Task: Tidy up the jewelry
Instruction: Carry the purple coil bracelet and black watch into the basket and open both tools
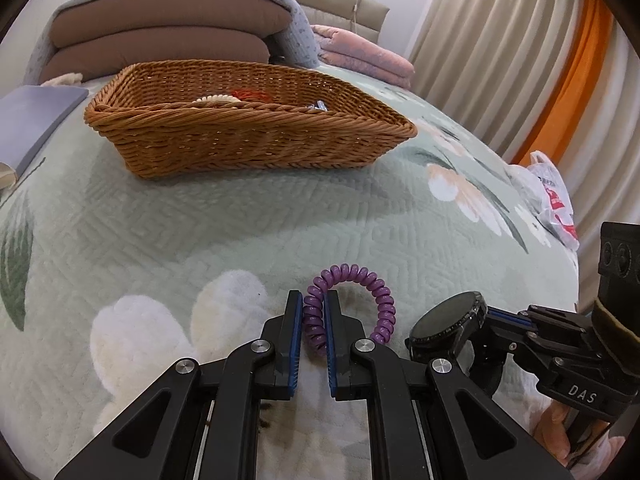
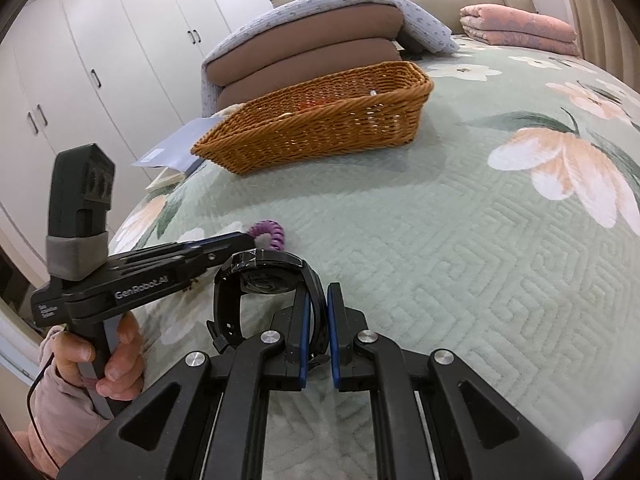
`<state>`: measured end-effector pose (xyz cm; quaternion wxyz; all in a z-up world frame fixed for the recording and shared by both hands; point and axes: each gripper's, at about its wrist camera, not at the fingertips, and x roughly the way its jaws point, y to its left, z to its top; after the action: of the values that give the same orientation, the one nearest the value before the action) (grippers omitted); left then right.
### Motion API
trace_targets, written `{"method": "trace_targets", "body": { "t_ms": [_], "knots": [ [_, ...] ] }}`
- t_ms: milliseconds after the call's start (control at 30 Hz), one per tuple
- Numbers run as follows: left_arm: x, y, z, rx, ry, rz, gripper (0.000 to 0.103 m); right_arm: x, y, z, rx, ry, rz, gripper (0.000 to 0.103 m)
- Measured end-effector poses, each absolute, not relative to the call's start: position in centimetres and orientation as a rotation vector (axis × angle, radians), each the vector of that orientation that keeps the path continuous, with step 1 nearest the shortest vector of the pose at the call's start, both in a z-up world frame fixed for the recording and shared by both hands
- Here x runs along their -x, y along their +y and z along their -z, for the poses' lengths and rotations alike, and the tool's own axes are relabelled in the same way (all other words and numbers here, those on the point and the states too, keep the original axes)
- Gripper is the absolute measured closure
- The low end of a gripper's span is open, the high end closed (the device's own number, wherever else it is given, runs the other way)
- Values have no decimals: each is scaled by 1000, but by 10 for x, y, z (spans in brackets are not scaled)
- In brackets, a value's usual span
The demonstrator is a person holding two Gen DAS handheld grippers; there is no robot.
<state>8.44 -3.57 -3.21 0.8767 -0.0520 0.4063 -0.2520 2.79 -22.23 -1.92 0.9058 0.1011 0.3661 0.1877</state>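
Right up close, the left gripper (image 1: 313, 322) has its blue-padded jaws drawn in narrow on one side of a purple spiral-coil hair tie (image 1: 349, 299), the rest of the loop arching free to the right over the quilt. Just beside it, the right gripper (image 2: 319, 320) is clamped tight on the strap of a black round-faced wristwatch (image 2: 267, 278), the dial tipped up and the loose end of the band hanging toward the bedcover. Both pieces are pinched by a thin edge, which looks deliberate: a coil and a strap give narrow fingers something to bite on.

Both tools sit low at the near edge of the pale green quilted bedspread with big white and peach flowers (image 1: 248, 216), angled down at it. A hand (image 2: 100, 356) in a pink sleeve grips the left tool's handle.

Further up the bed waits the brown woven wicker basket (image 1: 224, 148), well apart from both grippers, rectangular and shallow. Inside it something cream-coloured and beaded, something red, and a small silvery piece peek over the rim; I can't make them out better than that. So the basket reads as the collecting place, and these two look like the next pieces bound for it.

Behind it stand stacked brown cushions (image 1: 160, 36) under a grey-blue blanket.
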Motion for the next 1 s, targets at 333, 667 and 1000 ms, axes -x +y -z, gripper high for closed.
{"method": "trace_targets", "body": {
  "t_ms": [333, 667, 1000],
  "knots": [
    [-83, -36, 31, 104, 837, 520, 93, -24, -221, 16, -204, 735, -398, 94],
    [-78, -7, -28, 196, 664, 469, 93, -49, -243, -44, -240, 621, -374, 94],
    [-151, 21, -103, 312, 508, 334, 93, -159, -234, -116, -260, 472, -349, 93]
  ]
}}
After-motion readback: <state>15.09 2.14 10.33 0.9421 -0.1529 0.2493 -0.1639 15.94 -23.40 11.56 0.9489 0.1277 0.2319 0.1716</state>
